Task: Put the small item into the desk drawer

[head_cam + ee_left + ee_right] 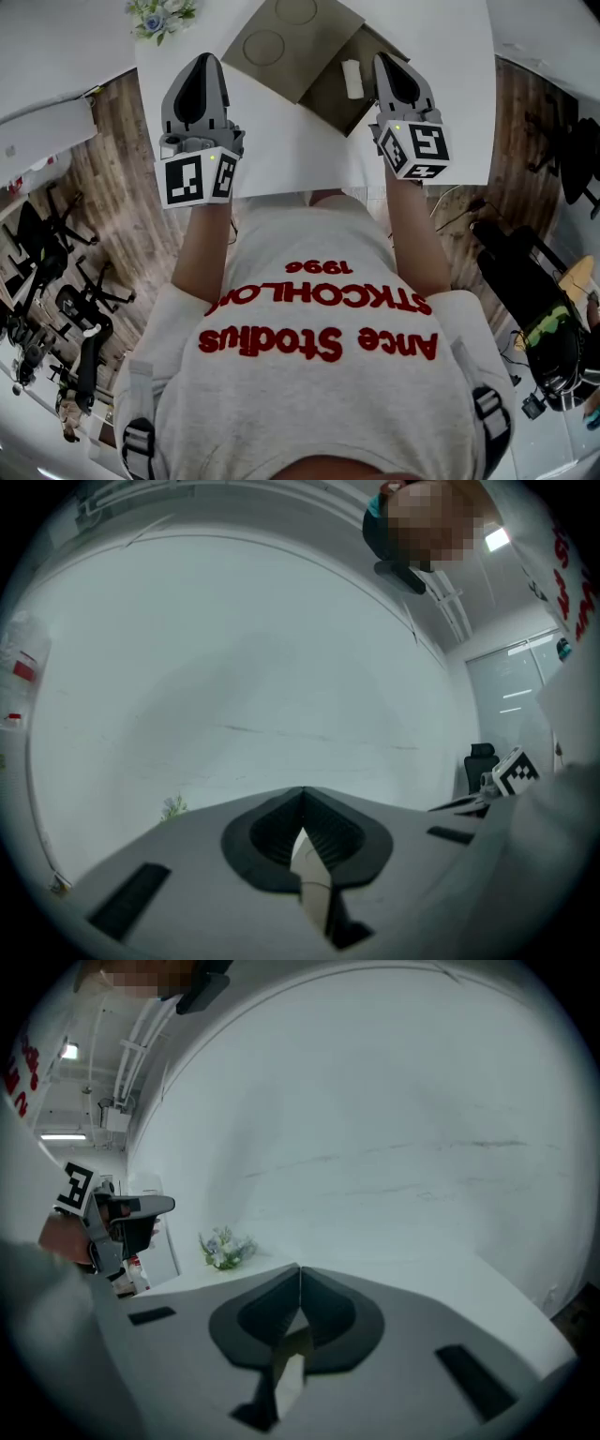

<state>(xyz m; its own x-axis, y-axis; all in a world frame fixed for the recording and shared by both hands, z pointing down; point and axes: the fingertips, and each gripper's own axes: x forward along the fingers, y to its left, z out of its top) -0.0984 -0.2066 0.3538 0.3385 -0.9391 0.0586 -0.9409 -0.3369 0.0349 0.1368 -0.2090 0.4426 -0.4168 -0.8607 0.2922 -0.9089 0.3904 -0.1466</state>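
A small white cylinder-shaped item [352,79] lies inside the open olive-brown drawer [330,101], which sticks out from a flat olive box [286,37] on the white desk [281,141]. My right gripper [382,62] hovers just right of the item with its jaws shut and nothing between them; they also meet at the tip in the right gripper view [298,1269]. My left gripper [205,60] is over the desk's left part, well left of the drawer. Its jaws are shut and empty too [302,793]. Both gripper views face a plain white wall.
A small bunch of flowers [161,16] stands at the desk's far left corner, also seen as flowers [223,1247]. Office chairs [56,272] stand on the wooden floor at the left. A dark bag and cables [548,328] lie on the floor at the right.
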